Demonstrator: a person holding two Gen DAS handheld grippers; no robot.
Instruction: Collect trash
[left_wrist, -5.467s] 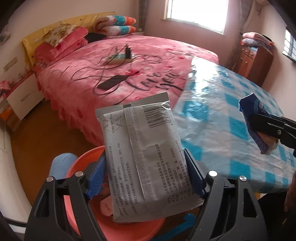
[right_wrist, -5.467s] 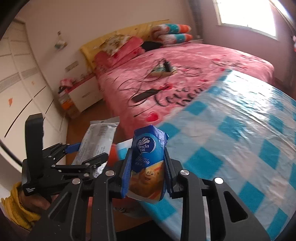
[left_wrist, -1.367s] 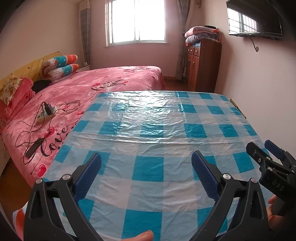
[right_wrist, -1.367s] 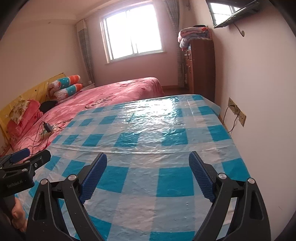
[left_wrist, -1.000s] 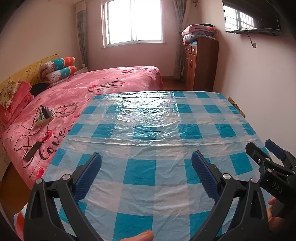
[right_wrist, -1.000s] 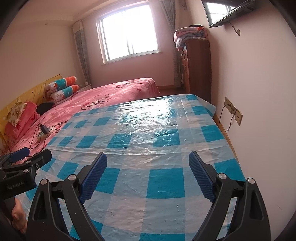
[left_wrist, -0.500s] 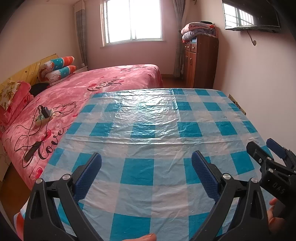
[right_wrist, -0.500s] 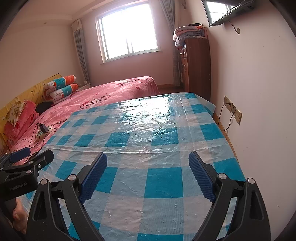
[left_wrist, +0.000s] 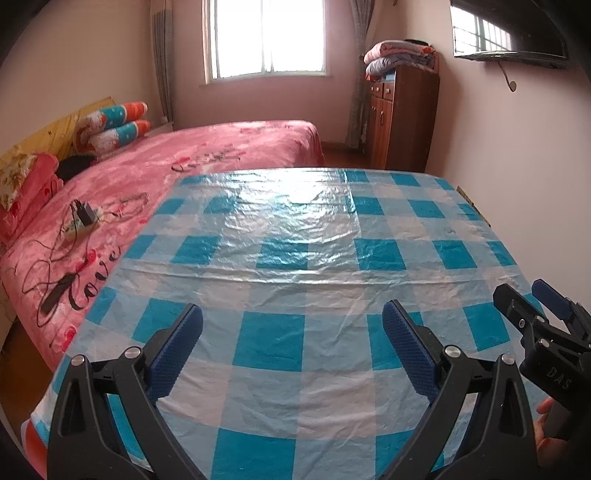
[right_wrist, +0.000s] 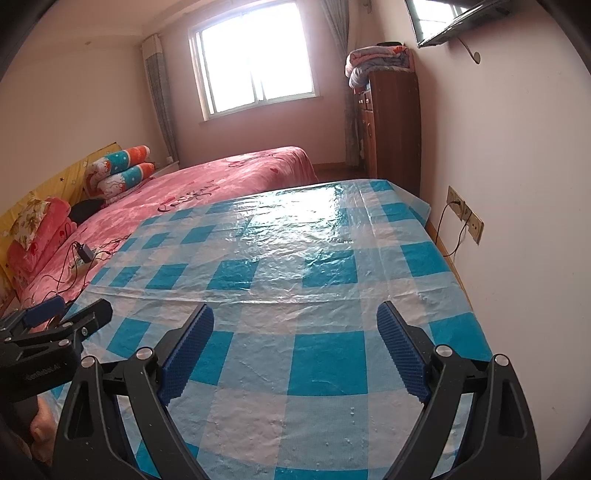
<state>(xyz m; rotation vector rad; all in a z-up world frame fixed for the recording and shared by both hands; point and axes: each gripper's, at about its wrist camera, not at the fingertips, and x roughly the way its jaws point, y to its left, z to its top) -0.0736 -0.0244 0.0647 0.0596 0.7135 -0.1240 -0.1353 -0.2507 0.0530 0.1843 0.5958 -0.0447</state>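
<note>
No trash shows on the table, which is covered with a blue-and-white checked plastic cloth (left_wrist: 295, 229) (right_wrist: 295, 240). My left gripper (left_wrist: 291, 314) hangs over the cloth's near part, open, with nothing between its blue pads. Over the near right part my right gripper (right_wrist: 295, 312) is equally wide open and empty. Each gripper shows in the other's view: the right gripper (left_wrist: 522, 291) at the right edge, the left gripper (right_wrist: 79, 308) at the left edge. A sliver of the orange basin (left_wrist: 31, 439) peeks out below the table's near left corner.
A pink bed (left_wrist: 229, 147) runs along the table's left side, with a charger and cables (left_wrist: 81, 218) on it. A wooden cabinet (right_wrist: 391, 129) topped with folded blankets stands at the far right. The wall with sockets (right_wrist: 465, 214) borders the table's right side.
Several seconds ago my left gripper held a grey packet and my right a blue carton over the orange basin. Now both are open, empty and facing the table. The last second shows almost no movement.
</note>
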